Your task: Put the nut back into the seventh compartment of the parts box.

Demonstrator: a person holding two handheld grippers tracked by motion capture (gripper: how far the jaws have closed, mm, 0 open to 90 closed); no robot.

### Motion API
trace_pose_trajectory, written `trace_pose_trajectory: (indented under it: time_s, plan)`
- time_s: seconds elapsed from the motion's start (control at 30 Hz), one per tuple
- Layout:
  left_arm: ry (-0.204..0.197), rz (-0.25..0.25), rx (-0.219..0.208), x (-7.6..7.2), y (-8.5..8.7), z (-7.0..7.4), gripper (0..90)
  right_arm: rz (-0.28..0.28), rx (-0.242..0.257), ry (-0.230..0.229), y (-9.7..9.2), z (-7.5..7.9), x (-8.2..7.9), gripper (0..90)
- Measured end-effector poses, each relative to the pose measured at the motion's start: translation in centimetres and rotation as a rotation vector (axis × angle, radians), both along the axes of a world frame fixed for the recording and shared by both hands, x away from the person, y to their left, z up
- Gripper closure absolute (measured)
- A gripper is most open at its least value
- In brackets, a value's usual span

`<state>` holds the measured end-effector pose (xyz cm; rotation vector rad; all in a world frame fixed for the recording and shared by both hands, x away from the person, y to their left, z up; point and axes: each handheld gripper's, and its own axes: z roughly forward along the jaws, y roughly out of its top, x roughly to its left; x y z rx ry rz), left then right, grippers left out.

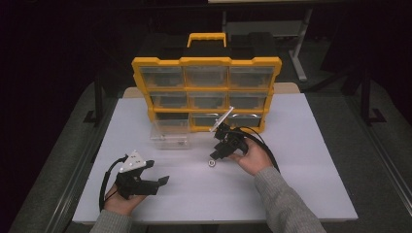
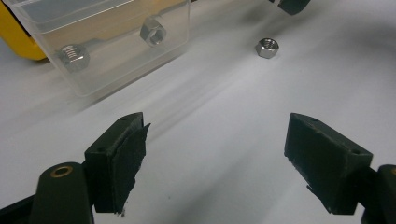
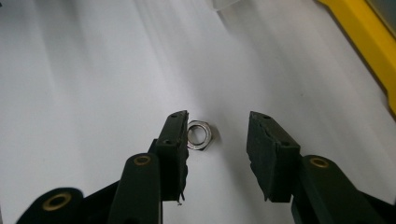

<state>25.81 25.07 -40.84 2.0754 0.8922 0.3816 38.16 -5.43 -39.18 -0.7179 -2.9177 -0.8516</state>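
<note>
Small silvery steel hex nut: light, hard, slippery; lying flat on white counter between part-open jaws of right gripper, unheld, best pinched across opposite flats.

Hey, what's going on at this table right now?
A person holds a gripper in each hand at a white table. The right gripper is down over a loose metal nut, which lies between its open jaws beside one pad, not yet pinched. The left gripper is open over bare table. A clear drawer, pulled from the yellow organizer, sits nearby with two more nuts inside.
</note>
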Motion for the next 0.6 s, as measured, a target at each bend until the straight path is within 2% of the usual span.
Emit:
trace_pose_trajectory:
  time_s: [0.3, 0.37, 0.6]
  plan:
    - [-0.001, 0.000, -0.003, 0.0, 0.0, 0.0, 20.2, 0.024, -0.029, 0.004, 0.8, -1.3, -0.5, 57.8]
    - [-0.001, 0.006, -0.015, 0.0, -0.1, 0.0, 20.2, 0.030, -0.042, 0.006, 1.0, -1.6, -0.6, 58.3]
    - [0.000, 0.001, -0.005, 0.0, 0.0, 0.0, 20.2, 0.050, -0.078, 0.001, 1.6, -2.4, -0.9, 60.2]
